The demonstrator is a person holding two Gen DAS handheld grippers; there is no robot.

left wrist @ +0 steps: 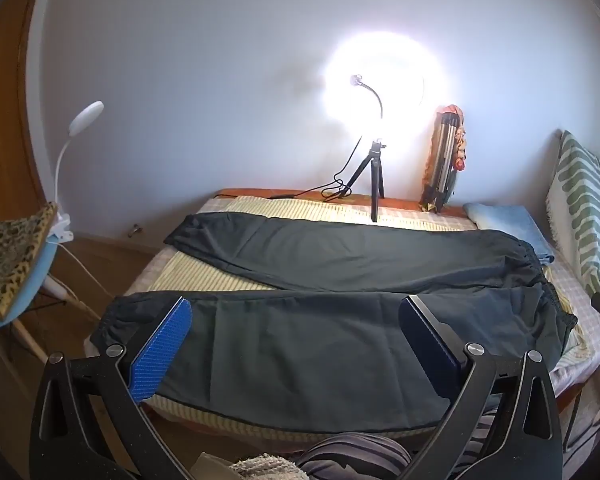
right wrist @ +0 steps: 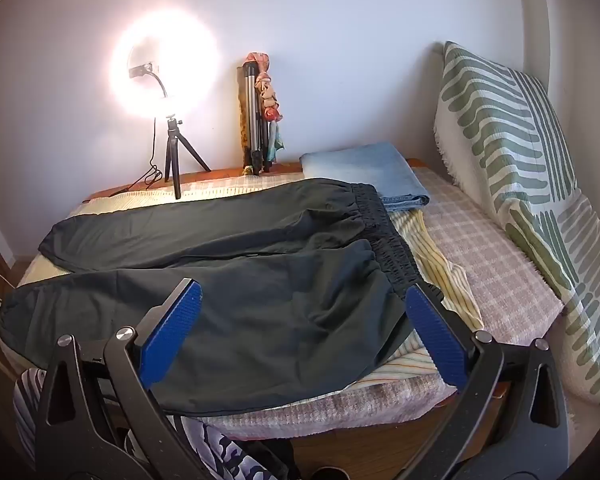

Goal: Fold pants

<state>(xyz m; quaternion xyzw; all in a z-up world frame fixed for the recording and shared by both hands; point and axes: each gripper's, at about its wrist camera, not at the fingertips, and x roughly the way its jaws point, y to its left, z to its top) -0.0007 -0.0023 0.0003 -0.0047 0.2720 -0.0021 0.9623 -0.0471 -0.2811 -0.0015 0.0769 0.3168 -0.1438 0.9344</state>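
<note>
Dark green-black pants [left wrist: 320,280] lie spread flat on the bed, both legs stretched to the left, the elastic waistband [right wrist: 388,232] at the right. My left gripper [left wrist: 296,320] is open and empty, hovering above the near leg. My right gripper [right wrist: 304,308] is open and empty, above the near hip area of the pants [right wrist: 260,280], close to the waistband. The near edge of the pants lies along the bed's front edge.
A lit ring light on a small tripod [left wrist: 374,176] stands at the bed's far edge beside a folded tripod [right wrist: 256,120]. Folded blue jeans [right wrist: 364,172] lie past the waistband. A green-patterned pillow [right wrist: 520,160] leans at right. A chair with lamp [left wrist: 16,264] stands left.
</note>
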